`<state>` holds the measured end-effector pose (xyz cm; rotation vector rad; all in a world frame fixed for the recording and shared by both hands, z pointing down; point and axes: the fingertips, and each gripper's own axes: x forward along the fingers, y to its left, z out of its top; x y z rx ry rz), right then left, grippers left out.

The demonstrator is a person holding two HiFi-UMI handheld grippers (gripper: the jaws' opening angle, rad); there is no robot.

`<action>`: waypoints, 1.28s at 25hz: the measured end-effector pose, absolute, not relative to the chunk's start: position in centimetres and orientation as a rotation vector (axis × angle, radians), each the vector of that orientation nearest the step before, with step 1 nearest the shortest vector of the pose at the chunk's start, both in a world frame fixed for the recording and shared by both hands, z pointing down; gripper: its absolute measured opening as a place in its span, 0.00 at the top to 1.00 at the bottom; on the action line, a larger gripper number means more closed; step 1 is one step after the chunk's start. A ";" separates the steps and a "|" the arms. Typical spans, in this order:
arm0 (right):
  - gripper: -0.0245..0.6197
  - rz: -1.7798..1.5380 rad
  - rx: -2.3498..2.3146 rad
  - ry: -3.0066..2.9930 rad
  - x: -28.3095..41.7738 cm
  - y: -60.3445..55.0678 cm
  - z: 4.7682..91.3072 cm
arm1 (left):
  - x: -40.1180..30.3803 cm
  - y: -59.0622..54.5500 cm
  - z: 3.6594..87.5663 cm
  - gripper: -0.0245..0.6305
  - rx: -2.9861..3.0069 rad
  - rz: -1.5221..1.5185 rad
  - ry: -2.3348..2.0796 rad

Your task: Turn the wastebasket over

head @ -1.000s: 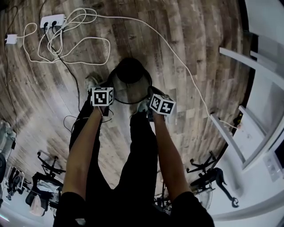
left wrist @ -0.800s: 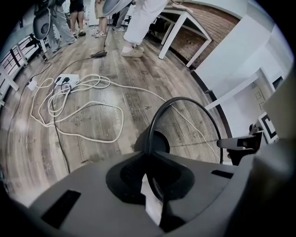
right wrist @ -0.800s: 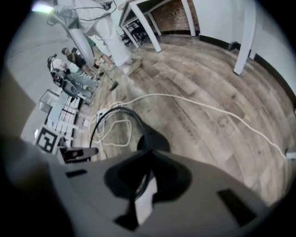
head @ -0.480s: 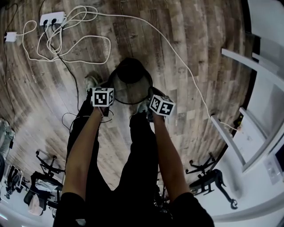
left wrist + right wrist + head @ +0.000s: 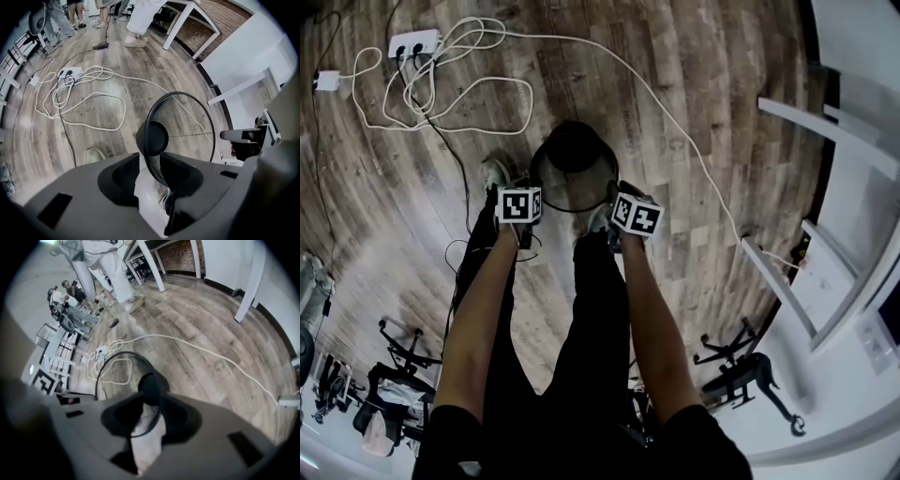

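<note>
Mesh wastebasket (image 5: 574,178) upper centre, over wood floor (image 5: 722,103), by the feet. Mouth faces up at the camera, solid base toward upper frame; long axis near vertical, leaning. Left gripper (image 5: 152,185) and right gripper (image 5: 147,423): jaws just opened, rim loose between. Basket's place unchanged from a second ago.

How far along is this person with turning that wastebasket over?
Apparently done: the wastebasket sits mouth-up, base toward the floor. In hand: the left gripper and right gripper straddle its rim, jaws just opened, not pinching. Left: drawing both clear.
</note>
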<state>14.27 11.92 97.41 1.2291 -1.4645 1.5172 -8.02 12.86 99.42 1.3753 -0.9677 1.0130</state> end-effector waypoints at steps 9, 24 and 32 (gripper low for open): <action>0.88 1.507 1.406 -1.500 15.5 10.9 83.0 | -9.0 10.9 81.8 0.89 1.517 0.848 -1.065; 0.91 1.384 1.638 -1.930 13.6 1.7 48.8 | -8.7 -0.4 46.7 0.91 2.005 0.567 -1.265; 0.91 1.031 1.705 -2.264 13.6 1.8 31.2 | -8.2 -0.6 28.9 0.91 2.249 0.356 -1.470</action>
